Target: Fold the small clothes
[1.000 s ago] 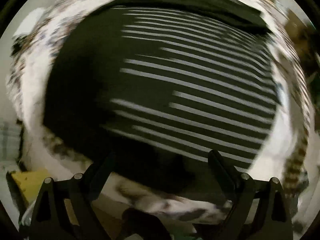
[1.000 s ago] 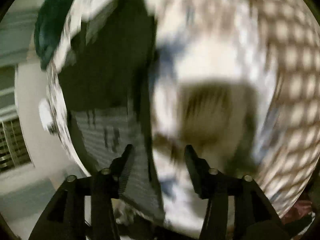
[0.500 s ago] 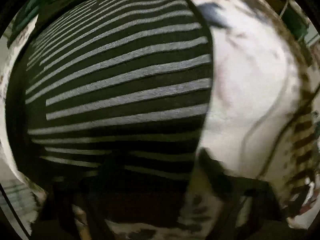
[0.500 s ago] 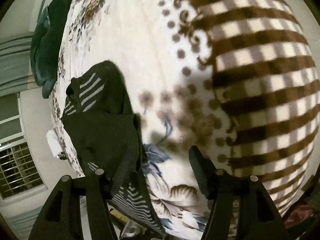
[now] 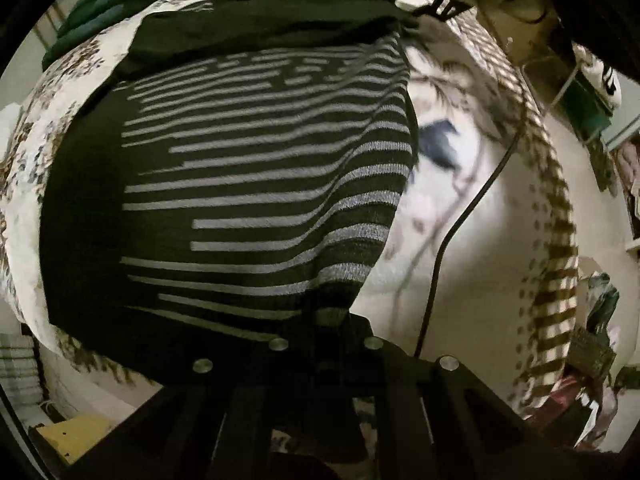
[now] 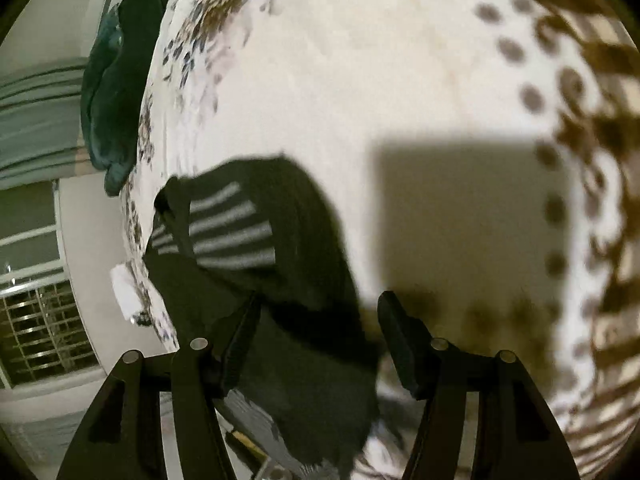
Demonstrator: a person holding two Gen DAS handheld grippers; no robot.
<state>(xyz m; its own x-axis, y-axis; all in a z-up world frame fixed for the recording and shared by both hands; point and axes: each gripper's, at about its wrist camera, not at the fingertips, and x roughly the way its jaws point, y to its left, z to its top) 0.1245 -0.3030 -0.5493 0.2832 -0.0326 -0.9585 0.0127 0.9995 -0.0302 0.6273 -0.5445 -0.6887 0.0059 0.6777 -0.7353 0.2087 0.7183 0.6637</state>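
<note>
Where the black grey-striped garment (image 5: 248, 184) lies spread on the floral bedsheet (image 6: 328, 80), the left gripper (image 5: 324, 320) pinches its near edge, jaws pressed together. The right gripper (image 6: 316, 344) hovers over the garment's corner, jaws spread. A black cable (image 5: 460, 220) crosses the sheet beside the garment.

A bed covered by a white floral sheet (image 6: 360, 80) with a brown checked border (image 6: 600, 100) fills both views. A barred window (image 6: 36, 320) and a pale wall (image 6: 92, 220) sit left, and a dark green cloth (image 6: 116, 80) lies at the bed's far edge.
</note>
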